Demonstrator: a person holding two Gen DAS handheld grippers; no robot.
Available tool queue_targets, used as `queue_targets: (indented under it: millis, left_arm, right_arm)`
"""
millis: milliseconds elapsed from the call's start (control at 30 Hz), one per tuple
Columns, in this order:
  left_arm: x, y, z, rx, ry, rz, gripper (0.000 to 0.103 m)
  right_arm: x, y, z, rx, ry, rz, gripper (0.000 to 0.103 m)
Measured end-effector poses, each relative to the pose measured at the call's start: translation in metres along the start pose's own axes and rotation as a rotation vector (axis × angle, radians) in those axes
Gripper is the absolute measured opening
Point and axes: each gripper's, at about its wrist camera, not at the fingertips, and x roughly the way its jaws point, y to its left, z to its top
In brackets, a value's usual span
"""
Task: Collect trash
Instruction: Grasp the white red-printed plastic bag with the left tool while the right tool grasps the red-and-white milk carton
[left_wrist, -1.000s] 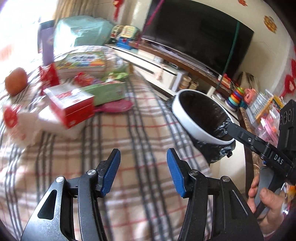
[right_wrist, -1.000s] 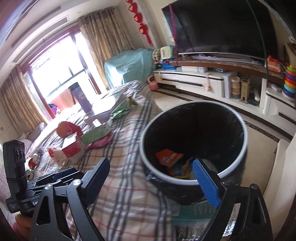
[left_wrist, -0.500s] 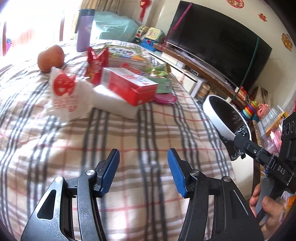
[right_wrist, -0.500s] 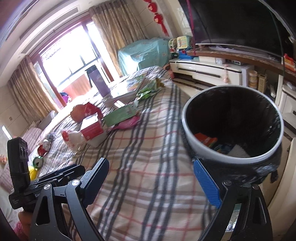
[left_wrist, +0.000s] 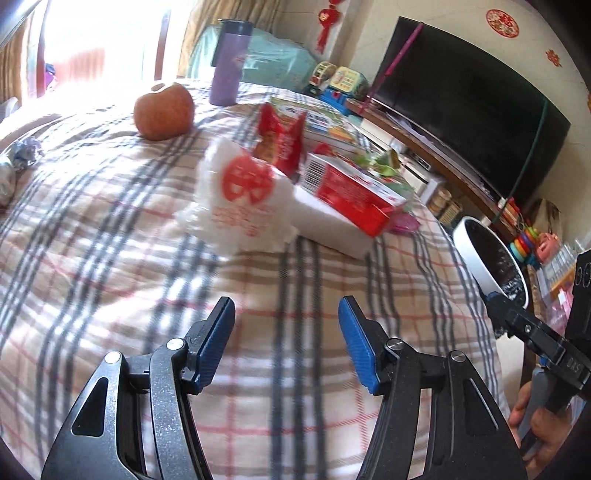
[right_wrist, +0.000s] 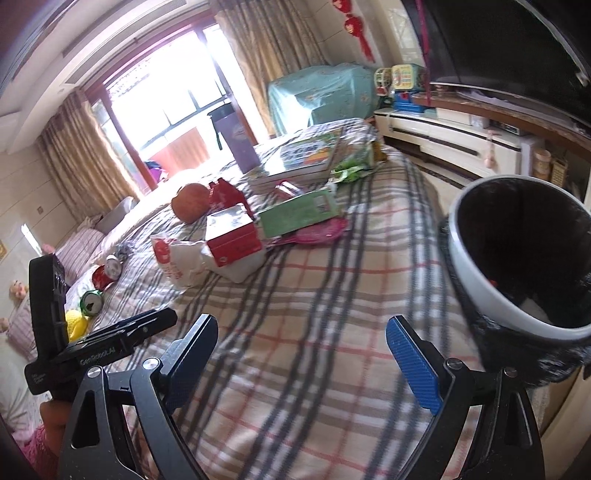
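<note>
On the plaid bedspread (left_wrist: 110, 266) lies a heap of litter: a white plastic bag with red print (left_wrist: 240, 195), a red and white carton (left_wrist: 351, 195) and a red snack packet (left_wrist: 280, 136). My left gripper (left_wrist: 286, 332) hovers over bare cloth short of the bag, its jaws opening with nothing between them. My right gripper (right_wrist: 303, 343) stands wide open and empty above the bedspread. The white-rimmed bin with a black liner (right_wrist: 480, 266) is at its right, beside the bed. The same bag (right_wrist: 177, 258) and carton (right_wrist: 232, 240) lie further back.
An apple (left_wrist: 164, 107) and a purple flask (left_wrist: 227, 62) stand behind the litter. A green box (right_wrist: 299, 212), pink wrapper (right_wrist: 321, 232), books (right_wrist: 303, 158) and green wrappers (right_wrist: 354, 166) lie mid-bed. Cans (right_wrist: 99, 273) sit at far left. A TV cabinet (right_wrist: 443, 136) runs along the wall.
Both grippers have swung away from the bin toward the litter. The bin slid to the right edge of both views; bag and carton came nearer. The left jaws stand slightly wider.
</note>
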Motion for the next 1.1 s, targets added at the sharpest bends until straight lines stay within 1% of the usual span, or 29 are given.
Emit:
queue_targets:
  millis: [67,300,467,600,833,900,933,1000,1033,1067,1100]
  left_arm:
    - [0.0,0.006,0.004,0.0,-0.005,0.01,0.063]
    - [0.001,0.025,0.026,0.007,-0.04,0.033,0.065]
    - [0.012,0.038,0.036,0.02,-0.029,0.04,0.065]
    - [0.024,0.045,0.043,0.042,-0.012,0.026,0.065]
    - [0.042,0.047,0.053,0.077,0.018,-0.031,0.065]
    - [0.046,0.044,0.053,0.087,0.03,-0.05,0.061]
    - [0.048,0.043,0.053,0.094,0.035,-0.055,0.057]
    - [0.05,0.039,0.054,0.11,0.037,-0.055,0.055]
    - [0.049,0.038,0.053,0.114,0.038,-0.057,0.051]
    - [0.05,0.037,0.052,0.119,0.041,-0.059,0.047]
    - [0.05,0.036,0.053,0.122,0.04,-0.059,0.045]
  right_arm:
    - [0.006,0.004,0.002,-0.008,0.003,0.013,0.094]
    - [0.021,0.014,0.01,-0.031,0.011,0.038,0.094]
    - [0.033,0.021,0.02,-0.047,0.013,0.067,0.093]
    - [0.044,0.03,0.03,-0.066,0.008,0.091,0.093]
    - [0.069,0.041,0.051,-0.098,-0.006,0.113,0.092]
    - [0.077,0.043,0.055,-0.1,-0.002,0.115,0.09]
    - [0.081,0.043,0.057,-0.102,0.001,0.113,0.087]
    - [0.088,0.043,0.059,-0.101,0.011,0.107,0.08]
    - [0.092,0.042,0.06,-0.095,0.02,0.108,0.071]
    - [0.095,0.04,0.059,-0.086,0.033,0.111,0.056]
    - [0.097,0.039,0.059,-0.081,0.04,0.107,0.054]
